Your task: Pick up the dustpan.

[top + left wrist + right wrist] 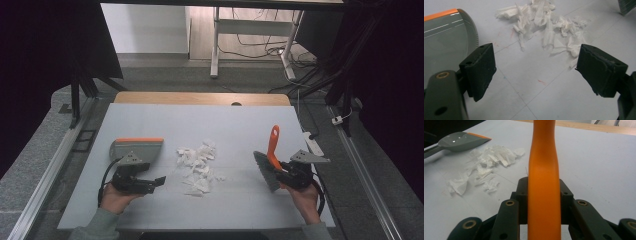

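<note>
Holding, right gripper (pixel 281 172): my jaws are clamped on the orange handle of a hand brush (pixel 270 160); in the right gripper view the handle (pixel 544 182) runs straight up between the pads, which press on both its sides.
Brush, position: handle tilted up and away from me, grey bristle head (pixel 266 171) down at the table surface, right of the paper heap and well apart from it.
Left gripper (pixel 150 182): my jaws stand wide apart with nothing between them; the left gripper view shows bare table between the two black pads (pixel 480 70).
Left gripper, position: low over the table, just on my side of the dustpan, pointing toward the paper heap.
Dustpan (pixel 137 148): grey with an orange lip, lying flat on the table at the left, not held; in the left gripper view it sits (pixel 446 42) beside my left-hand pad.
Paper scraps (pixel 199 165): torn white pieces in a loose heap at mid-table, between dustpan and brush; nearest scraps (pixel 571 47) lie close to my right-hand pad, whether touching I cannot tell.
Table (pixel 235 125): white sheet over a wooden top, faint pen marks on it.
</note>
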`<control>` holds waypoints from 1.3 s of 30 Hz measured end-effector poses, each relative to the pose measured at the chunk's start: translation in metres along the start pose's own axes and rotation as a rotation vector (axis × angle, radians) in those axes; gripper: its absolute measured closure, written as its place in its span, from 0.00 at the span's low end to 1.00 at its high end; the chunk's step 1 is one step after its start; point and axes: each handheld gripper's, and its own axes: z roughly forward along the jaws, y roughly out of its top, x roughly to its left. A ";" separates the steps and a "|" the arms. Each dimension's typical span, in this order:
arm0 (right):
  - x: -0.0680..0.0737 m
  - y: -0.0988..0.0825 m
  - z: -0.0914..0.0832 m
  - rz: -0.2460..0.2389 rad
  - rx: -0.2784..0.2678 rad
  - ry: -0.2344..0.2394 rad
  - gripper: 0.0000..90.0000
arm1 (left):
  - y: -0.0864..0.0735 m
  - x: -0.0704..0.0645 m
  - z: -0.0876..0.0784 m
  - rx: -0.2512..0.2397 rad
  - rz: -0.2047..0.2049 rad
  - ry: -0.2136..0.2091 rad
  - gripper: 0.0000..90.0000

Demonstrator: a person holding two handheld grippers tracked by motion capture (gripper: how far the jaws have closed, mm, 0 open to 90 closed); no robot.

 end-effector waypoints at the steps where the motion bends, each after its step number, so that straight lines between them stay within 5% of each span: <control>1: 0.000 -0.001 0.000 0.007 -0.005 0.001 0.78 | 0.001 0.000 0.000 0.003 0.004 0.002 0.18; 7: -0.001 -0.002 -0.002 0.010 -0.007 -0.005 0.78 | 0.011 0.004 -0.005 -0.015 0.000 0.001 0.19; 15: 0.000 -0.003 -0.005 0.013 -0.018 0.004 0.78 | 0.017 0.002 -0.016 -0.005 -0.021 0.053 0.19; 25: -0.005 0.000 0.000 0.010 -0.026 0.014 0.78 | 0.029 -0.002 -0.027 0.067 -0.055 0.124 0.19; 39: -0.001 0.000 -0.003 0.001 -0.021 0.001 0.78 | 0.020 0.029 -0.025 0.165 -0.127 0.197 0.17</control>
